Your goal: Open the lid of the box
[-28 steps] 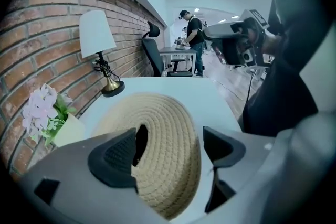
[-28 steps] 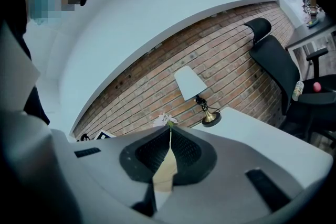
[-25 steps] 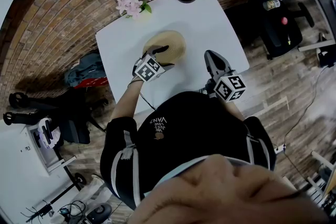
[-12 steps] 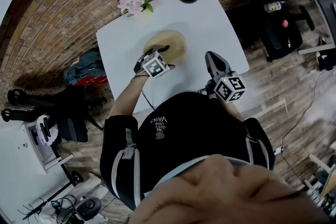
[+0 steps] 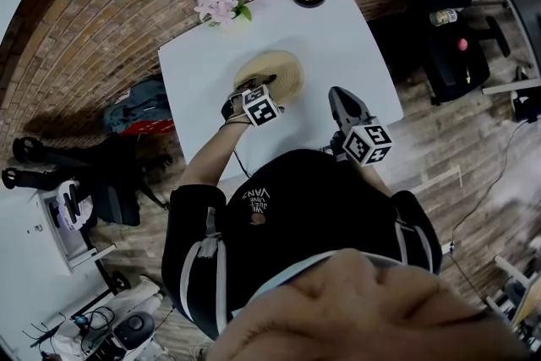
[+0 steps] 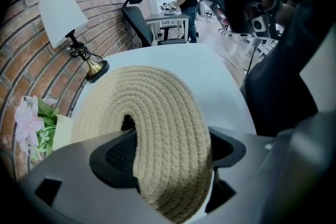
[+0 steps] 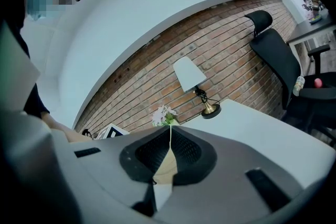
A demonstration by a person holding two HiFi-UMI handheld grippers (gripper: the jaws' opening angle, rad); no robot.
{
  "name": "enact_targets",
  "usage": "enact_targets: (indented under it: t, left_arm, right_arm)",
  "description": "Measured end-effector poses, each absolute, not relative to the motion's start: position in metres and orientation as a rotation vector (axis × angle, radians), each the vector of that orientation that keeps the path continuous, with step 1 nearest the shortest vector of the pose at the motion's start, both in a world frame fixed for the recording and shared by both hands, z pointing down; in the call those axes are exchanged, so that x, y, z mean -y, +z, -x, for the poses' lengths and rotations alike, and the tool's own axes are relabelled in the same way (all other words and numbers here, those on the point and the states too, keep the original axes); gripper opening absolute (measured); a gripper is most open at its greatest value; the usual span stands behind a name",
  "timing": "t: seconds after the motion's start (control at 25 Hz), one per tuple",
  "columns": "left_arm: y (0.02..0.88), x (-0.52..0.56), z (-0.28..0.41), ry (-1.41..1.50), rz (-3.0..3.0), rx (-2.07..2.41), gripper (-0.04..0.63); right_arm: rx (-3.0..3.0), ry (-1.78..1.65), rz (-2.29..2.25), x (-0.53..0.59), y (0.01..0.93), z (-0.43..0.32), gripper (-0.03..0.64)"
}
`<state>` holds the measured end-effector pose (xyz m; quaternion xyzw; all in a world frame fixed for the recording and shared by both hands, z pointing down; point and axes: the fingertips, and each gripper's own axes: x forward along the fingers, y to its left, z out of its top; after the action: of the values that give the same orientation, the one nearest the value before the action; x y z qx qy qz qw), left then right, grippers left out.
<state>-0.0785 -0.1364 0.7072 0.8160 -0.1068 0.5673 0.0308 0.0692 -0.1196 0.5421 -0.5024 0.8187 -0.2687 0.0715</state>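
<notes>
- left gripper (image 5: 254,85) has been lowered over the woven lid (image 5: 275,70) on the desk (image 5: 338,38); jaws apart, lid between them, not yet clamped.
- right gripper (image 5: 341,100) is held right of the lid, jaws closed, empty.
- Lifting is judged imminent.

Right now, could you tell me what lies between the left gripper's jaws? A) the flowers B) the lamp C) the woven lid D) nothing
C: in the left gripper view, the woven lid fills the gap between the jaws of the left gripper.
</notes>
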Motion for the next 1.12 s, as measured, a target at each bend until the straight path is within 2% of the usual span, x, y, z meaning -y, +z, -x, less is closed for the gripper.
enact_targets:
  t: [0.6, 0.64, 0.72, 0.76, 1.12]
  left_arm:
    - [0.704, 0.137, 0.079, 1.704, -2.528, 0.319, 0.385]
    - [0.704, 0.138, 0.079, 1.700, -2.530, 0.319, 0.383]
    - [0.704, 0.139, 0.078, 1.690, -2.533, 0.319, 0.383]
    - [0.704, 0.139, 0.078, 1.687, -2.532, 0.317, 0.383]
    - [0.697, 0.137, 0.077, 1.653, -2.520, 0.277, 0.382]
  right_arm:
    - [-2.819, -0.743, 1.399, 0.135, 0.606, -0.027, 0.008]
    - [-2.843, -0.746, 1.388, 0.136, 0.611, -0.025, 0.016]
    - [-2.889, -0.762, 1.367, 0.140, 0.622, -0.020, 0.143]
    - [-2.916, -0.765, 1.357, 0.142, 0.627, -0.017, 0.166]
    - [-3.219, -0.662, 1.253, 0.149, 0.666, 0.001, 0.223]
